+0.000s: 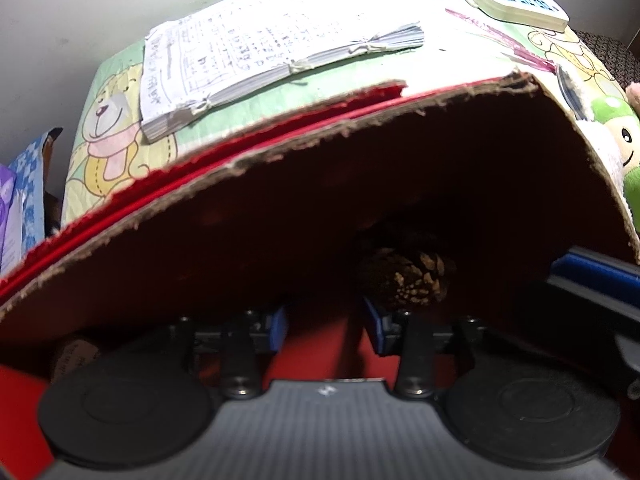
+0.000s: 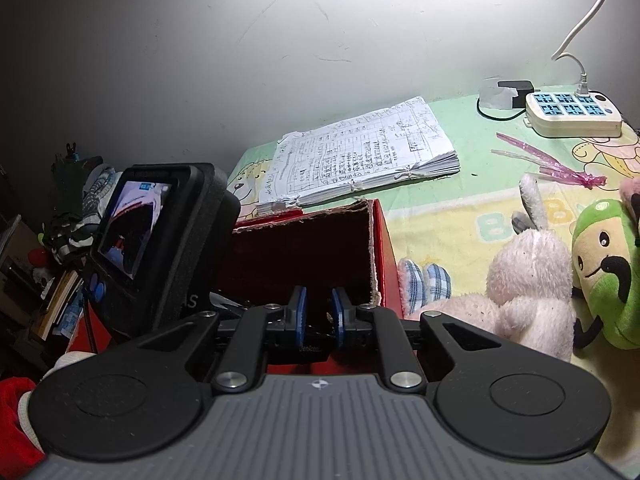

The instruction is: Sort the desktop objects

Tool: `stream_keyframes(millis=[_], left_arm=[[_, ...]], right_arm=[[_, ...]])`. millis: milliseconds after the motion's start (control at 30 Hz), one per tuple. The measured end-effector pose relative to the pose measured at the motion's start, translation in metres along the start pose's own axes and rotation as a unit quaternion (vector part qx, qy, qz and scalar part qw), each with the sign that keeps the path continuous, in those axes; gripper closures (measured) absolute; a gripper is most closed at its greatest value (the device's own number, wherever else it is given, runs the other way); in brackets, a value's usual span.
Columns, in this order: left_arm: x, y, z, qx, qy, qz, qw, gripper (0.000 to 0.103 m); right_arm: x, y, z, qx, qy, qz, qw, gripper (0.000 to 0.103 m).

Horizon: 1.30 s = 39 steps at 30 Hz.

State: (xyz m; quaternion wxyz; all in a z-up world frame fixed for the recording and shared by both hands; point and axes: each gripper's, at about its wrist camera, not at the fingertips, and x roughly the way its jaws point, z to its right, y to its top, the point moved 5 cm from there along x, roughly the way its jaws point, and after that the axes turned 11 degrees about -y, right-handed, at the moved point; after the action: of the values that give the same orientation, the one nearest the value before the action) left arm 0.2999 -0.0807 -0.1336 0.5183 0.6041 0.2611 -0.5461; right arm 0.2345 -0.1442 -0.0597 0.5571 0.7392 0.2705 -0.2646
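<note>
Pinecone, brown and scaly, lies inside a red cardboard box with ragged torn edges, just beyond the left hand-held gripper, jaws apart; right hand-held gripper is closed, empty, at the box.

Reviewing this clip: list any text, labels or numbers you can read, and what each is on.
"AS": on the black camera housing, partly hidden.
Large pastel letters, apparently "B": printed on the green and yellow cartoon-print cloth.
Handwriting and tables on the string-tied stack of white papers: too small to read.
</note>
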Motion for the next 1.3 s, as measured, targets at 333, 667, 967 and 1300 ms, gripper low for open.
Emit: stream_keyframes(millis=[333,667,967,1300], left_arm=[[0.003,0.003,0.002,0.010,0.000,-0.004,0.9999,0.060],[-0.011,0.010,0.010,0.043,0.006,0.032,0.9985,0.060],[-0.056,0.002,0.013,0.032,0.073,0.080,0.9936,0.038],[-0.094,-0.041,0.021,-0.031,0.110,0.114,0.9869,0.023]], right_arm=[[-0.005,-0.002,0.003,0.028,0.004,-0.010,1.000,0.088],[-0.025,-0.005,0.010,0.046,0.006,0.010,0.999,0.082],[-0.039,-0.013,0.014,0.046,0.032,0.011,0.998,0.082],[-0.053,-0.021,0.010,0.018,0.075,-0.001,0.997,0.081]])
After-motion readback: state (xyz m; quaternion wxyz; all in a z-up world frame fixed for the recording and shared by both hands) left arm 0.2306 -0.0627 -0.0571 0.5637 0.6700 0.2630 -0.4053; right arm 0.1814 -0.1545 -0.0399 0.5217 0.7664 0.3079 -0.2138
